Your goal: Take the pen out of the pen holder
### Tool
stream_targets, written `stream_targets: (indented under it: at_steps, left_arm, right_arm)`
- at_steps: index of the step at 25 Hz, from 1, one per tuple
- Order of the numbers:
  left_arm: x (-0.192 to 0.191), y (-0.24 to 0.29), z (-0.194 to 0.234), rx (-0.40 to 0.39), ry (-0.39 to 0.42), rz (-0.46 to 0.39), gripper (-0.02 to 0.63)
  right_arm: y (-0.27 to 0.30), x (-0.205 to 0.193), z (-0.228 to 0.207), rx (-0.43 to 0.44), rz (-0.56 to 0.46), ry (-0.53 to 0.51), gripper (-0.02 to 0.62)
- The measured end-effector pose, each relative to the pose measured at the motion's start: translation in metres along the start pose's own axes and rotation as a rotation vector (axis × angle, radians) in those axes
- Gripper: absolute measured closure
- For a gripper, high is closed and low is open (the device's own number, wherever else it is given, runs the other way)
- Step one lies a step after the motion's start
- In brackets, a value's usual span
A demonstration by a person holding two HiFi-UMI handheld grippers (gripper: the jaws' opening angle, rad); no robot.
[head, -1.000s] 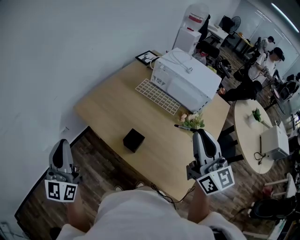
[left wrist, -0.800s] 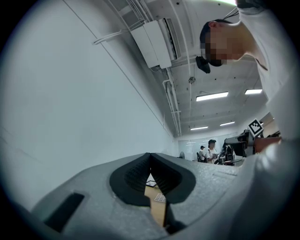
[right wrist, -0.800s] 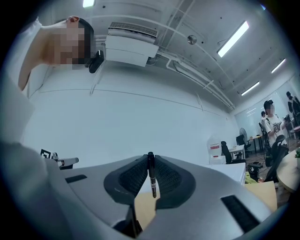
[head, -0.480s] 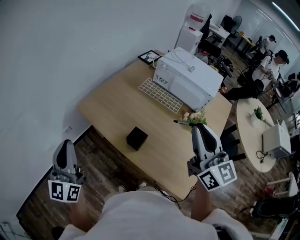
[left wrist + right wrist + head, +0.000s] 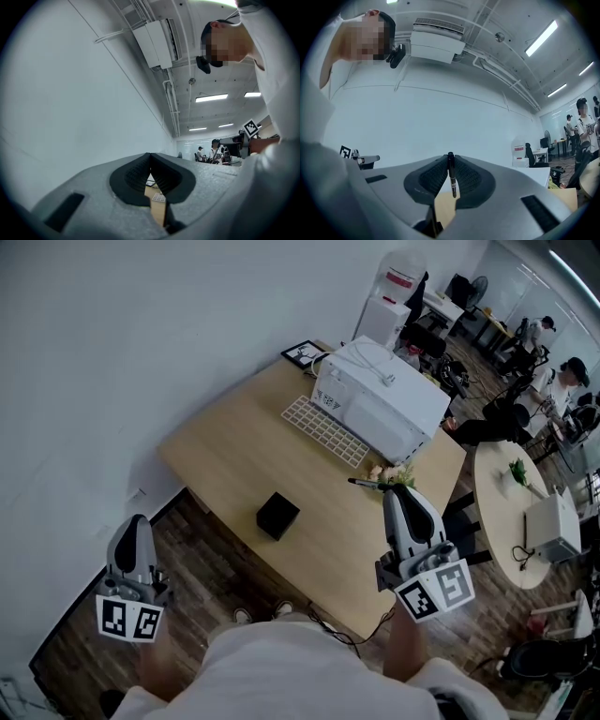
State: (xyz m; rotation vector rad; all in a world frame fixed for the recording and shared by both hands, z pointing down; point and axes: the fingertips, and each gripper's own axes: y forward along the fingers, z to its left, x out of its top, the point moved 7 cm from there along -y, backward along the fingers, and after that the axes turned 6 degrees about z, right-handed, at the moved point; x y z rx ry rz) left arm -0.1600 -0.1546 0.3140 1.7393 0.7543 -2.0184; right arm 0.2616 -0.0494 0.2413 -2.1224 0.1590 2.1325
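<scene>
Pen is out of the pen holder: it stands upright between the ribbed pads of the right gripper, whose jaws are drawn narrow and pinch its dark barrel, with the upper end level with the pad tips. In the head view the right gripper hangs over the near right part of the tabletop, just beside a small bunch of flowers and well apart from the black cube-shaped pen holder, which stands alone near the front edge.

Compared with a second ago, the right gripper has crept slightly further over the tabletop toward the flowers, keeping the same grip on the pen. The pen holder sits where it did.

The left gripper hangs off the tabletop's left corner, over the wooden floor, in the same spot as before. Its pads meet at the tips with nothing between them. Farther back on the tabletop lie a white keyboard and a white boxy machine.
</scene>
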Motion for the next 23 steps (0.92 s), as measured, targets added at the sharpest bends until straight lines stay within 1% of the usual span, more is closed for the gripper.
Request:
stream_targets:
  at_steps: [6,15,18,23]
  left_arm:
    - [0.006,-0.002,0.0,-0.002,0.014,-0.003,0.594]
    - [-0.004,-0.007,-0.005,-0.005,0.015,0.013,0.594]
    - [-0.007,-0.008,-0.01,-0.012,0.015,0.016,0.594]
    - [-0.007,-0.013,-0.014,-0.001,0.01,0.022,0.594]
  right_arm:
    - [0.0,-0.001,0.005,0.006,-0.005,0.006,0.549]
    - [-0.006,-0.012,0.01,0.001,-0.024,0.012,0.549]
    - [-0.011,-0.013,0.01,-0.002,-0.019,0.007,0.549]
    - [-0.013,-0.014,0.008,0.003,-0.007,0.01,0.549]
